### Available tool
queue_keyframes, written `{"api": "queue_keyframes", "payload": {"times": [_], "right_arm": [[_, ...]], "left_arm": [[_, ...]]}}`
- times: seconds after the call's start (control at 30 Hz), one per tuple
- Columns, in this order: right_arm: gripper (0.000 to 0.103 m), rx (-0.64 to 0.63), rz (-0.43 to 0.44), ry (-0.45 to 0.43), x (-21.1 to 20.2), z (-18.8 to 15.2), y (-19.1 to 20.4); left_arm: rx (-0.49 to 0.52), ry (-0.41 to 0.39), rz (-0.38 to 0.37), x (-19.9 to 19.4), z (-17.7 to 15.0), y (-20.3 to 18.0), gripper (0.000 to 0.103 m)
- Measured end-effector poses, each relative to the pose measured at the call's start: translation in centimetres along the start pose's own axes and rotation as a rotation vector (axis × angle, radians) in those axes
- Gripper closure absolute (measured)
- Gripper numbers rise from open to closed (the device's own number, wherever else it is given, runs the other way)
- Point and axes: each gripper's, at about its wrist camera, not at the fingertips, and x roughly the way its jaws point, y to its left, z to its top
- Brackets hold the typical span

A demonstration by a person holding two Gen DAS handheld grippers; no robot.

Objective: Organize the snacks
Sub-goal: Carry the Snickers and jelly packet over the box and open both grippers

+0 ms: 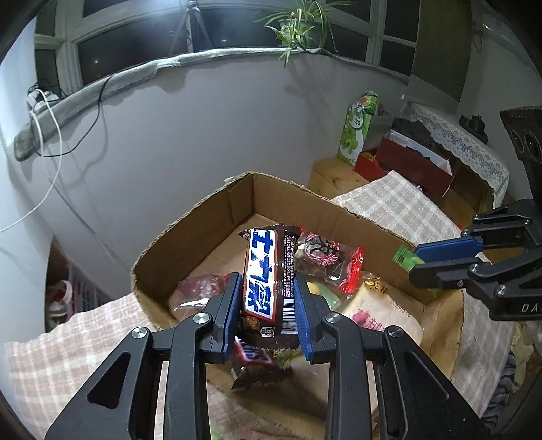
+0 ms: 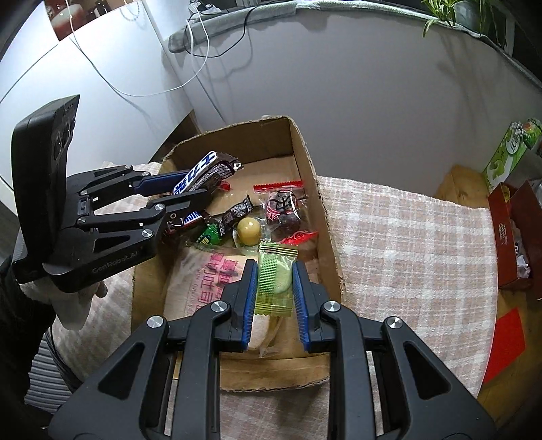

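Observation:
My left gripper [image 1: 267, 287] is shut on a brown and blue Snickers bar [image 1: 262, 274] and holds it above the open cardboard box [image 1: 203, 223]; it also shows in the right wrist view [image 2: 189, 189] at the left. My right gripper [image 2: 272, 274] is shut on a green wrapped snack [image 2: 274, 281] over the box's near end [image 2: 271, 375]; it shows in the left wrist view [image 1: 416, 264] at the right. Inside the box lie a second Snickers bar [image 1: 252, 358], a red-trimmed clear packet [image 2: 284, 206], a round yellow sweet [image 2: 249, 230] and a large pale bag [image 2: 200, 281].
The box sits on a checked cloth [image 2: 406, 243] over a table. A green carton [image 2: 508, 152] and a red box [image 2: 515, 233] stand at the right. A grey wall [image 1: 186, 142] with cables rises behind the box. A potted plant [image 1: 298, 27] is on the sill.

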Motion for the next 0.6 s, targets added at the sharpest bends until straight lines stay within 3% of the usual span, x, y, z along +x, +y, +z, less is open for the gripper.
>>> {"api": "queue_keyframes", "payload": {"times": [0.17,0.27,0.33,0.4,0.6], "right_arm": [[0.081,-0.002,-0.001,0.002,0.0,-0.1,-0.2],[0.075,-0.006,-0.007,0.000,-0.1,-0.1,-0.2],[0.053,-0.012,-0.014,-0.003,-0.2,-0.2,-0.1],[0.041,-0.016,-0.030,-0.021,-0.5,-0.2,0.0],[0.038,-0.021,-0.036,-0.029,-1.1,-0.1,0.5]], "left_arm": [[0.012,0.006,-0.001,0.5,0.1,-0.5,0.074],[0.008,0.002,-0.001,0.5,0.3,-0.6,0.074],[0.011,0.002,0.003,0.4,0.4,-0.7,0.065],[0.009,-0.004,0.006,0.3,0.6,-0.7,0.057],[0.011,-0.008,0.007,-0.1,0.5,-0.8,0.056]]}}
